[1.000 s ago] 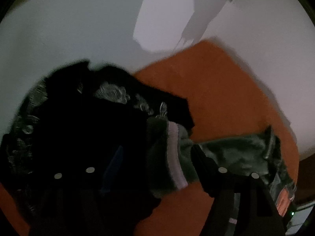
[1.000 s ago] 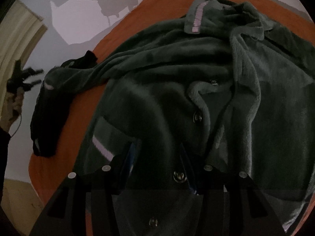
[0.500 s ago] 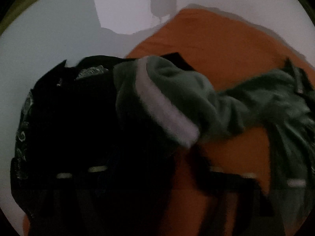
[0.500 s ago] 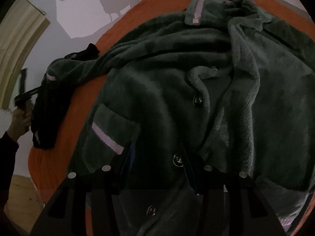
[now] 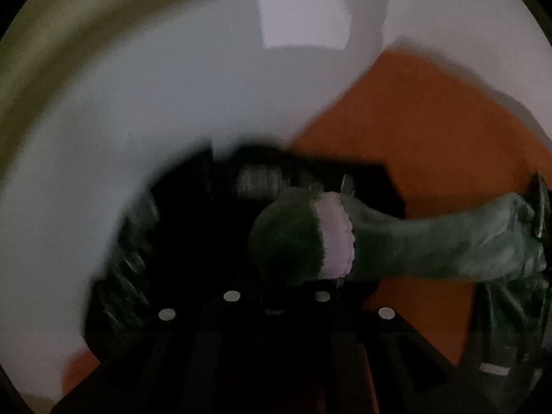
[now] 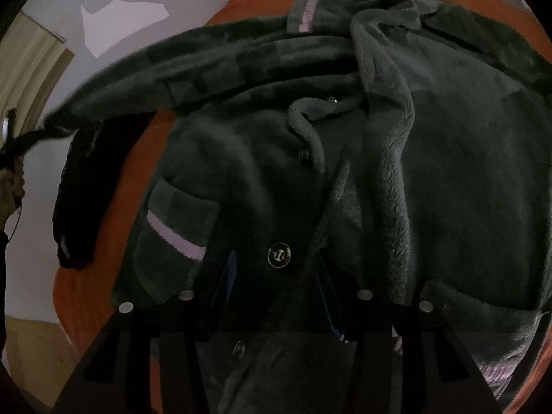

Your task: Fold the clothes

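Sleeve now lifted off the bed

The jacket point(image 6: 396, 158) lies face-up on the orange bed point(image 5: 431, 120); its sleeve point(image 5: 431, 241) is pulled taut. The left gripper point(image 5: 276, 296), wide open a second ago, pinches the cuff point(image 5: 331, 238), easing slightly, ready to fold. The right gripper point(image 6: 276, 276) hovers half-open over the front.

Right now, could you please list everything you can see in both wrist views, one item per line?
fleece jacket: one, dark green with pale lilac stripes, spread open on the orange cover
jacket sleeve: one, green with a lilac cuff band, lifted and stretched out to the left gripper
jacket buttons: several, dark and shiny, down the front
dark garment: one, black with a pale pattern, at the cover's edge under the sleeve
orange cover: one, under the clothes
wall: white, behind
left gripper: one, black, jaws opening slightly, cuff between them
right gripper: one, black, jaws apart over the jacket front
hand: one, at the right view's left edge
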Action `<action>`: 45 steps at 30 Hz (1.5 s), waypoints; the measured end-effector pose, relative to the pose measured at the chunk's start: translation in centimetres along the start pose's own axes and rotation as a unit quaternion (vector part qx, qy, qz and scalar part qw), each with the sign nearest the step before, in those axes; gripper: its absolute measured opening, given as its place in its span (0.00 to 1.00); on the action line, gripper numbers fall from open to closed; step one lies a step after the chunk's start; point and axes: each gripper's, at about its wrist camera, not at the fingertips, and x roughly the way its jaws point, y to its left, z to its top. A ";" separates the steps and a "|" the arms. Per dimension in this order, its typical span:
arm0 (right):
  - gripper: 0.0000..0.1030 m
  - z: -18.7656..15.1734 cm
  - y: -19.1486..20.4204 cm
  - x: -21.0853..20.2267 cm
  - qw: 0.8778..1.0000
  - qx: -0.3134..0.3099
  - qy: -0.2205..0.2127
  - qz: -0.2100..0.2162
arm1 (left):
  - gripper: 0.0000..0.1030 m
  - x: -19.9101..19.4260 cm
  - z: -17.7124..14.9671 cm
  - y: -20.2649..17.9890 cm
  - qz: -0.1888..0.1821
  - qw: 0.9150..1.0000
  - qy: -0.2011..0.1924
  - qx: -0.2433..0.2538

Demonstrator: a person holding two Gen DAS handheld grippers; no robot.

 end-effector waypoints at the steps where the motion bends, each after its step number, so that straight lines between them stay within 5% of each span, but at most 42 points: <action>1: 0.46 0.1 0.2 0.1 1.000 -0.004 0.001 -0.001 | 0.15 1.5 0.0 0.1 -0.006 1.000 0.016 -0.016; 4: 0.46 0.2 0.8 0.3 1.000 -0.014 0.002 -0.002 | 0.15 4.8 -0.3 0.1 -0.014 0.997 0.045 -0.058; 8: 0.46 0.1 1.0 0.2 1.000 -0.023 0.003 -0.001 | 0.12 5.8 0.6 -2.3 0.024 0.999 0.015 -0.016; 12: 0.46 -0.1 0.3 -0.4 1.000 -0.026 -0.003 -0.011 | 0.08 0.4 3.0 -2.6 0.002 0.994 -0.101 -0.037; 14: 0.46 0.0 -0.3 -0.5 1.000 -0.018 -0.008 -0.012 | 0.09 -0.4 4.7 -3.2 0.057 0.989 -0.132 -0.031; 17: 0.46 0.2 -1.0 0.4 1.000 -0.004 -0.003 -0.012 | 0.14 4.3 6.6 -4.3 0.082 0.996 -0.008 -0.019; 19: 0.46 0.3 -1.3 1.0 1.000 0.002 0.002 -0.010 | 0.19 6.4 6.7 -5.0 0.090 0.995 0.031 -0.015; 20: 0.46 0.3 -1.2 1.2 1.000 0.000 0.002 -0.008 | 0.27 6.7 6.5 -5.4 0.087 0.996 0.030 -0.014; 22: 0.46 0.4 -0.9 1.3 1.000 -0.006 0.002 -0.006 | 0.65 6.7 6.2 -5.6 0.061 0.998 0.026 -0.013; 23: 0.46 0.4 -0.9 1.4 1.000 -0.008 0.002 -0.005 | 0.71 6.7 6.2 -5.5 0.052 0.998 0.025 -0.013; 30: 0.46 0.3 -1.1 1.1 1.000 -0.020 0.001 -0.004 | 0.75 4.1 6.1 -1.6 -0.017 0.997 -0.011 -0.075; 33: 0.46 0.1 -1.4 1.0 1.000 -0.011 0.001 0.000 | 0.76 4.0 5.9 -1.5 0.000 0.998 -0.023 -0.060; 36: 0.46 -0.2 -1.5 0.9 1.000 -0.014 0.005 -0.003 | 0.76 5.4 6.1 -2.1 0.021 0.999 -0.022 -0.034; 45: 0.46 -0.5 -2.9 0.8 1.000 0.007 0.005 -0.008 | 0.76 9.7 5.9 -9.1 -0.069 0.997 0.015 -0.041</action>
